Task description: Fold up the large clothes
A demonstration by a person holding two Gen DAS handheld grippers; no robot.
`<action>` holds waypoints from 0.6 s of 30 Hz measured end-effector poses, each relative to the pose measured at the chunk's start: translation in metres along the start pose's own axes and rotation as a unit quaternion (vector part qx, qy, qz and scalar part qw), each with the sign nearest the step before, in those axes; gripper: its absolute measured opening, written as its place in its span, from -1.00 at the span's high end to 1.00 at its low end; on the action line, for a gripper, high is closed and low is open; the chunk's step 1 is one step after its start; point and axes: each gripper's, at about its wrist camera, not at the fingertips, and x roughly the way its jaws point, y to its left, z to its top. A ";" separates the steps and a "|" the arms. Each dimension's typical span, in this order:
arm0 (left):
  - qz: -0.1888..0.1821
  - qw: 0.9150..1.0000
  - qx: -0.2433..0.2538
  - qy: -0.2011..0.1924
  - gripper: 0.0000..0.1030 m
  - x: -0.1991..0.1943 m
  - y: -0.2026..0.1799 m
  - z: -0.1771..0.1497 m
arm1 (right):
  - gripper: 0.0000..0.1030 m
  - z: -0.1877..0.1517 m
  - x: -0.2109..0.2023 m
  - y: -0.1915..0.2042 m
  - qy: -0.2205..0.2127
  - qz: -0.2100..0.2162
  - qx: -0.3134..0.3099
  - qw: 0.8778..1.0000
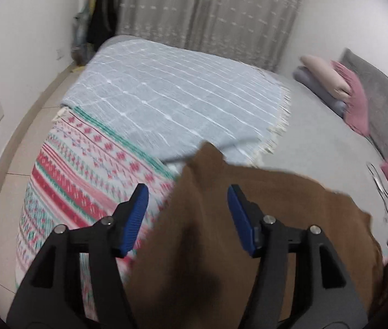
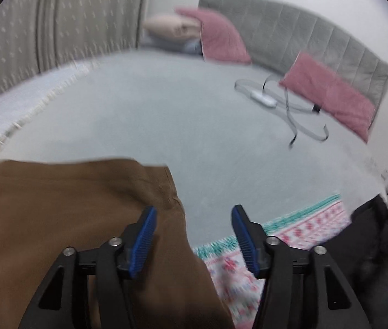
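A brown garment [image 1: 207, 233] lies on the bed, over the edge of a patterned red, pink and green blanket [image 1: 84, 181]. My left gripper [image 1: 187, 192] is open and hovers above the garment, its blue pads apart with brown cloth between and below them. In the right wrist view the same brown garment [image 2: 70, 213] fills the lower left. My right gripper [image 2: 194, 213] is open above the garment's right edge, its left pad over the cloth and its right pad over the grey bedsheet [image 2: 166, 115]. Neither gripper holds anything.
A light blue striped throw [image 1: 172, 96] with a fringe covers the far half of the bed. Pink pillows [image 2: 221, 38] and a grey headboard [image 2: 303, 33] stand at the head. A white remote and a grey strap [image 2: 265, 97] lie on the sheet. Dark clothing [image 2: 380, 241] sits at the right.
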 end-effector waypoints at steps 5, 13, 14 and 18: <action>-0.034 0.994 0.105 0.023 -0.49 -0.063 -0.065 -0.075 | -0.45 -0.054 -0.088 0.037 -0.014 0.121 -0.060 0.991; 0.045 0.978 0.196 0.061 -0.57 -0.052 -0.099 -0.158 | -0.46 -0.159 -0.140 0.124 -0.013 0.164 -0.182 0.969; 0.043 0.980 0.179 0.073 -0.62 -0.042 -0.086 -0.162 | -0.47 -0.166 -0.133 0.129 -0.014 0.154 -0.184 0.971; 0.036 0.982 0.180 0.051 -0.72 -0.038 -0.070 -0.167 | -0.52 -0.173 -0.116 0.128 0.002 0.181 -0.138 0.974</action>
